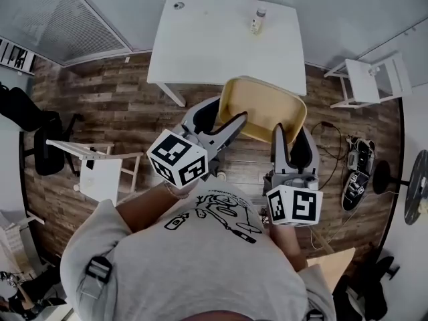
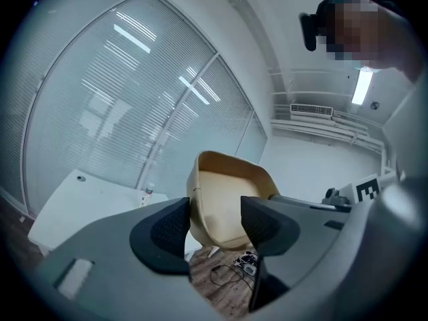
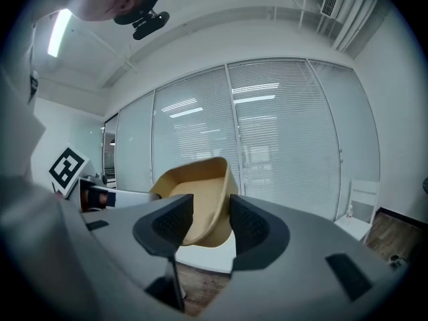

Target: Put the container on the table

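A tan plastic container (image 1: 264, 109) hangs in the air over the wooden floor, just in front of the white table (image 1: 200, 42). My left gripper (image 1: 235, 121) is shut on its left rim and my right gripper (image 1: 279, 131) on its near right rim. In the left gripper view the container (image 2: 224, 192) fills the gap between the jaws of the left gripper (image 2: 215, 223), tilted with its open side showing. The right gripper view has the container's (image 3: 197, 192) side wall running between the jaws of the right gripper (image 3: 211, 223).
A small bottle (image 1: 257, 21) stands near the table's far edge. White stools stand at the right (image 1: 371, 79) and at the left (image 1: 100, 169). A black office chair (image 1: 40, 142) is at far left. Cables and shoes (image 1: 354, 172) lie on the floor at right.
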Demonstrator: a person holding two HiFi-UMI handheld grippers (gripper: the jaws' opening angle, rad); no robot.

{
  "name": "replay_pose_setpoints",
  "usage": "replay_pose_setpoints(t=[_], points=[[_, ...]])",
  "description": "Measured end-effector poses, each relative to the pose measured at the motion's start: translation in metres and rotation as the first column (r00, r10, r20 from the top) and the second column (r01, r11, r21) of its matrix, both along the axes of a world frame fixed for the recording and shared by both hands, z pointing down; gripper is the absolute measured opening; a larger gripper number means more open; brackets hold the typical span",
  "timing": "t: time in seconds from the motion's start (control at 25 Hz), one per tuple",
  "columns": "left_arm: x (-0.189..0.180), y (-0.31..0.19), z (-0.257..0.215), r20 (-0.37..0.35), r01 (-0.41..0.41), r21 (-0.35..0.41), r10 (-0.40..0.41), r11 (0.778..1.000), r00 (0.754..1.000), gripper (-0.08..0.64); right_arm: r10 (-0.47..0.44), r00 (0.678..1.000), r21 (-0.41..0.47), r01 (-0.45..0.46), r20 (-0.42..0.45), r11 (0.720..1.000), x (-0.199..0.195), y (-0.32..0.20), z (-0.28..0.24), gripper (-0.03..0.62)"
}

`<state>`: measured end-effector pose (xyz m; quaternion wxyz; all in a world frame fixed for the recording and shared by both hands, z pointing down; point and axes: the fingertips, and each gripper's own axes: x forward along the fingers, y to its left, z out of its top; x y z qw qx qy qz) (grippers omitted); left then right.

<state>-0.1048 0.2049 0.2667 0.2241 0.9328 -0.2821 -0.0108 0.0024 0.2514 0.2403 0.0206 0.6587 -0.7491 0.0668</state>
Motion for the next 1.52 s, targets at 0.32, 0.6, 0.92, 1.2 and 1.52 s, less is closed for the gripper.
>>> replay_pose_setpoints(t=[0.32,0.6,0.92,1.2,1.52], points=[[-0.021,-0.082,-0.008,-0.004,-0.004,0.018,0.004,1.0,1.0,0.22,0.002,1.0,0.0,-0.002,0.0,1.0,-0.02,-0.082,-0.003,0.158],[-0.039,-0.129,-0.003,-0.002,-0.014,0.003,0.014,1.0,1.0,0.218,0.011,1.0,-0.019,-0.011,0.001,1.0,-0.038,-0.127,0.003,0.158],[-0.038,-0.152,0.003,-0.013,0.0,-0.01,0.0,1.0,1.0,0.216,0.002,1.0,-0.026,-0.002,0.011,1.0,-0.038,-0.15,0.009,0.158],[-0.012,-0.173,0.01,-0.003,0.01,-0.02,-0.01,1.0,1.0,0.216,-0.001,1.0,-0.034,0.002,0.03,0.999,-0.009,-0.174,0.019,0.158],[0.049,-0.226,0.01,0.005,0.021,-0.021,-0.021,1.0,1.0,0.216,-0.01,0.999,-0.037,0.012,0.038,0.999,0.053,-0.229,0.019,0.158]])
